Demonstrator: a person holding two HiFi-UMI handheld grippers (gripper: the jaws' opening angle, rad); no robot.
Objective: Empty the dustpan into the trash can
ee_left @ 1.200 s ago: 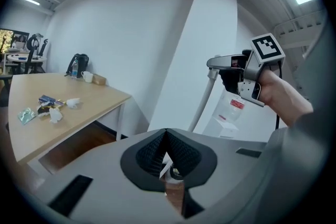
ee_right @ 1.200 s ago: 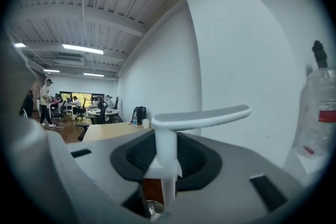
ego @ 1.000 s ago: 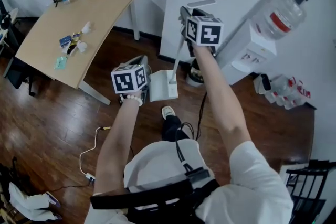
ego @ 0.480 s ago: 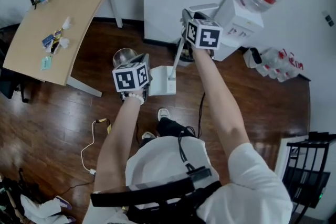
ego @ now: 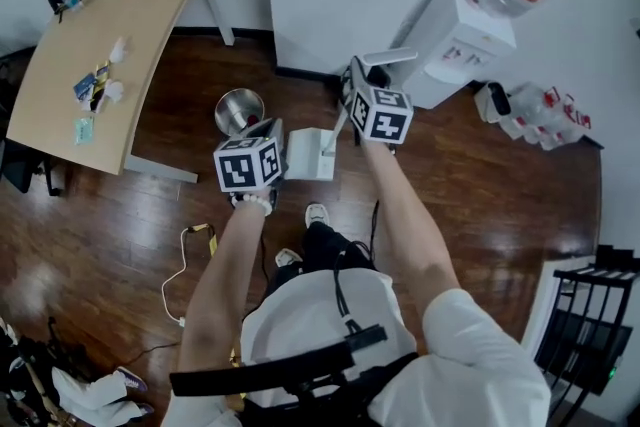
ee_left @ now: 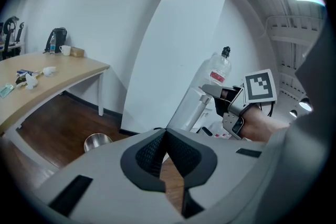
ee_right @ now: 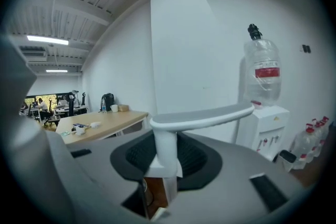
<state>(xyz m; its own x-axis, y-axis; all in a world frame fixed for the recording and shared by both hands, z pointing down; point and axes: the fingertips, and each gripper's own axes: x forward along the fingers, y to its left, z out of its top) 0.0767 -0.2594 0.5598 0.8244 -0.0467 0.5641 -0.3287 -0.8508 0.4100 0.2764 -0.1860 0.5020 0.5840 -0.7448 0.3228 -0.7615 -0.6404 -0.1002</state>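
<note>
Gripped the white dustpan [ego: 308,155] by its upright handle [ee_right: 202,115] in the clenched right gripper [ee_right: 163,168], just right of the steel trash can [ego: 238,107], with the left gripper [ee_left: 167,136] closed on nothing near that can.

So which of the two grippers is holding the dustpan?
The right gripper: its jaws are clamped on the dustpan by its white handle. The left gripper has its jaws together with nothing between them.
</note>
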